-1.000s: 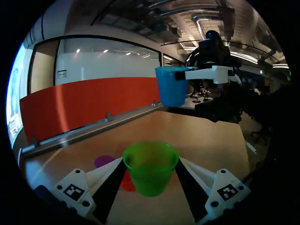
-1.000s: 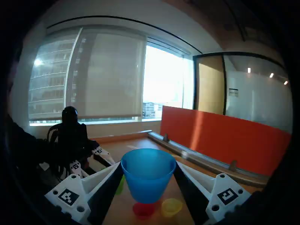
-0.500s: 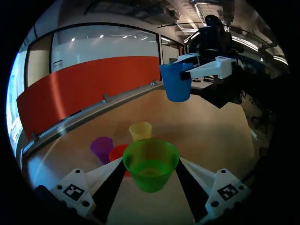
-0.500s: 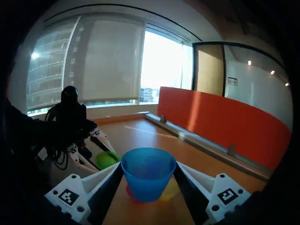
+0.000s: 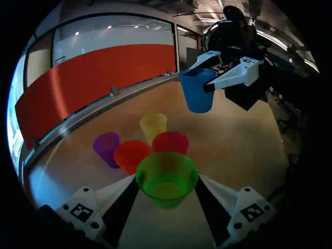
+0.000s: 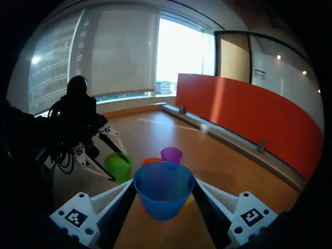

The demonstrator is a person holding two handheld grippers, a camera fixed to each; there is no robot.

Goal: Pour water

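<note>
Here, green cup gripped in left hand-held gripper, blue cup in right hand-held gripper.

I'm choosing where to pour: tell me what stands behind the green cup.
Behind the green cup stand an orange cup and a red cup, with a purple cup and a yellow cup beyond. Its rim hides the bottoms of the orange and red ones.

We are seeing the green cup covering the bottoms of the orange cup and red cup. The blue cup is hiding most of another cup behind it.
</note>
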